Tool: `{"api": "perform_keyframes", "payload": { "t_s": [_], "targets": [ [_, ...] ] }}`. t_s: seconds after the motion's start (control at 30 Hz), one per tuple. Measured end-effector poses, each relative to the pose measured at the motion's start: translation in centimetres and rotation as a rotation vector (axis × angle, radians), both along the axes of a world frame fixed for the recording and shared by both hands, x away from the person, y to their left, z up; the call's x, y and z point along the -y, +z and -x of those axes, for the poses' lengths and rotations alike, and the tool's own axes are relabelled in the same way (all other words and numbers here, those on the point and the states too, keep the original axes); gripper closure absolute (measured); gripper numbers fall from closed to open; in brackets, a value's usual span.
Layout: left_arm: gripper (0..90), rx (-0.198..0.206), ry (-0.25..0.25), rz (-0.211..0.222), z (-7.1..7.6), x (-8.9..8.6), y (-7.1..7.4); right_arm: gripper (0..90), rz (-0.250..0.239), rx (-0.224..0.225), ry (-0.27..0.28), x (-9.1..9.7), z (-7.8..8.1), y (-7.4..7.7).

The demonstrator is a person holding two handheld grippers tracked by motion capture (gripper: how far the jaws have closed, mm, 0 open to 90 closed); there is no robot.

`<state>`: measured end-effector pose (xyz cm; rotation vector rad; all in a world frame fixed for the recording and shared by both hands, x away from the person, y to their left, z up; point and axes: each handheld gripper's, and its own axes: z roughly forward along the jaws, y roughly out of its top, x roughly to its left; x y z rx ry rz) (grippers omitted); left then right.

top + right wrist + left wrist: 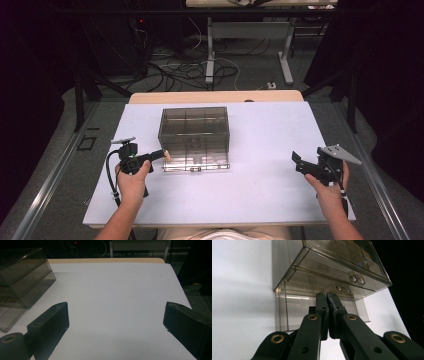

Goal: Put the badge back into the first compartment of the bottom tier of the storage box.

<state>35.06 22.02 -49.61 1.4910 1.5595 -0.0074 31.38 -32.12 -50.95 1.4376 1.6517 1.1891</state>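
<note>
A smoky clear plastic drawer box stands in the middle of the white table; its bottom drawer sticks out toward me. My left gripper is at the box's front left corner, jaws pressed together and pointing at the drawers. In the high view a small pale orange thing sits at its tips; I cannot tell whether it is held. In the left gripper view the left gripper shows nothing between its jaws. My right gripper rests far right of the box, jaws wide apart over bare table.
The box's corner shows at the left of the right gripper view. A wooden table edge runs behind the white top. Past it are floor cables and a desk frame. Dark curtains close both sides.
</note>
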Motion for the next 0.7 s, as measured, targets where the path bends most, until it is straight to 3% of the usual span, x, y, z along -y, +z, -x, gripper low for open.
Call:
{"api": "perform_keyframes", "payload": {
  "t_s": [0.4, 0.7],
  "targets": [
    [88.5, -0.004, 0.0, -0.012, -0.6, 1.0, -0.6, 6.3, -0.004, -0.005, -0.001, 0.0, 0.0, 0.0],
    [88.5, -0.03, 0.003, -0.026, -0.9, 1.3, -1.3, 6.3, -0.006, 0.004, -0.004, -0.1, 0.0, -0.1]
  ]
}}
